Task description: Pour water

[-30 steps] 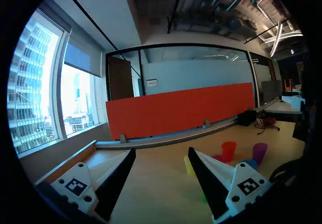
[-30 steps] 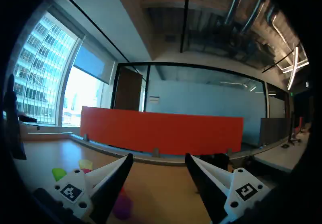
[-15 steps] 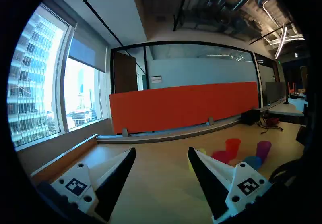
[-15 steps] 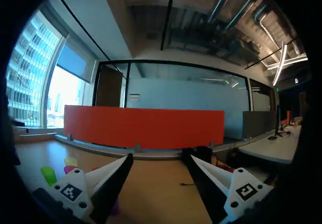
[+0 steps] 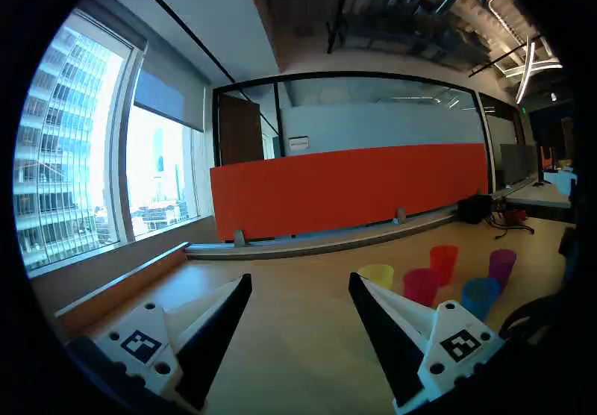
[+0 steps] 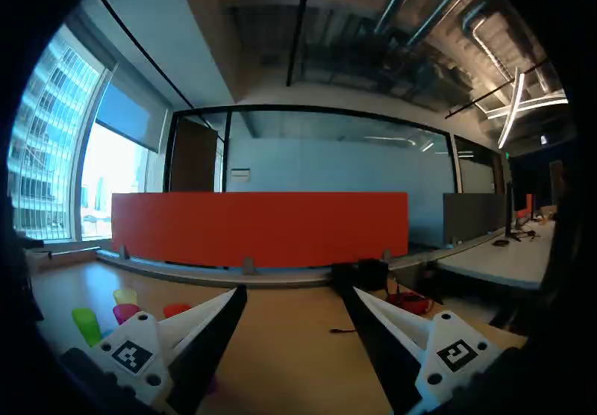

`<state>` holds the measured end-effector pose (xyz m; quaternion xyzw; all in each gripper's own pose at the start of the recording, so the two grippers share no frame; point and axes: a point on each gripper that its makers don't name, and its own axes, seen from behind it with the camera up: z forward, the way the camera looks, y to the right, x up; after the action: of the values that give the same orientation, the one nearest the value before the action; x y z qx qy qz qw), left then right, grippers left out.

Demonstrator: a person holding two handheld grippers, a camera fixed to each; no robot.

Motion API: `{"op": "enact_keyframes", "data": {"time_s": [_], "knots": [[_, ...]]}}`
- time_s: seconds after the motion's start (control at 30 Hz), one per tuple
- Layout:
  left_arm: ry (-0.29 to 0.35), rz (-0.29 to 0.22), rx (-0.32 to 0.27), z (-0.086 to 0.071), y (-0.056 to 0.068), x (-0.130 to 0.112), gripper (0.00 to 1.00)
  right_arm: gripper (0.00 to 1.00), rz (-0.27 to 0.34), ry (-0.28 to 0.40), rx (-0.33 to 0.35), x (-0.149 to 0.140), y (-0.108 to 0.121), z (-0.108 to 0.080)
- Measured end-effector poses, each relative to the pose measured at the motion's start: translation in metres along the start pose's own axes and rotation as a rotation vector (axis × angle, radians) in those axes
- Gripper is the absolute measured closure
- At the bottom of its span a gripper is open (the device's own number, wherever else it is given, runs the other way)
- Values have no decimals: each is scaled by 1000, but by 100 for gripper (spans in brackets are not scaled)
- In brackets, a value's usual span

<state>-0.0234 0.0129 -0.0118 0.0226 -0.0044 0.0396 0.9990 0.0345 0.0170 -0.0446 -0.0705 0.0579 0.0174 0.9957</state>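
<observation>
In the left gripper view, my left gripper (image 5: pixel 298 288) is open above a wooden table (image 5: pixel 298 340), with nothing between its fingers. Beyond its right finger stand several plastic cups: yellow (image 5: pixel 376 275), pink (image 5: pixel 422 286), red (image 5: pixel 444 263), blue (image 5: pixel 479 297) and purple (image 5: pixel 501 267). In the right gripper view, my right gripper (image 6: pixel 292 299) is open and holds nothing. To its left stand a green cup (image 6: pixel 86 325), a yellow cup (image 6: pixel 124 296), a pink cup (image 6: pixel 125 313) and a red cup (image 6: pixel 176 310), partly hidden by the left finger.
An orange divider panel (image 5: pixel 351 187) runs along the table's far edge. A window wall (image 5: pixel 67 169) is on the left. A black bag (image 6: pixel 362 274) and cables (image 6: pixel 407 301) lie at the far side. A white desk (image 6: pixel 496 258) stands to the right.
Both grippers have tilted and turned. In the left gripper view the cups have come out from behind the right finger. In the right gripper view the cups have slid left and farther off.
</observation>
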Motion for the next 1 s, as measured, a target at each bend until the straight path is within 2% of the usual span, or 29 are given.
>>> {"op": "enact_keyframes", "data": {"time_s": [0.4,0.6,1.0], "knots": [[-7,-8,19,3,0,-25,4,0,3,-11,-11,-1,0,4],[1,-15,9,6,5,-34,3,0,-10,-11,-4,-3,-6,4],[5,-43,4,13,4,-47,4,0,-26,-18,-4,-9,-2,1]]}}
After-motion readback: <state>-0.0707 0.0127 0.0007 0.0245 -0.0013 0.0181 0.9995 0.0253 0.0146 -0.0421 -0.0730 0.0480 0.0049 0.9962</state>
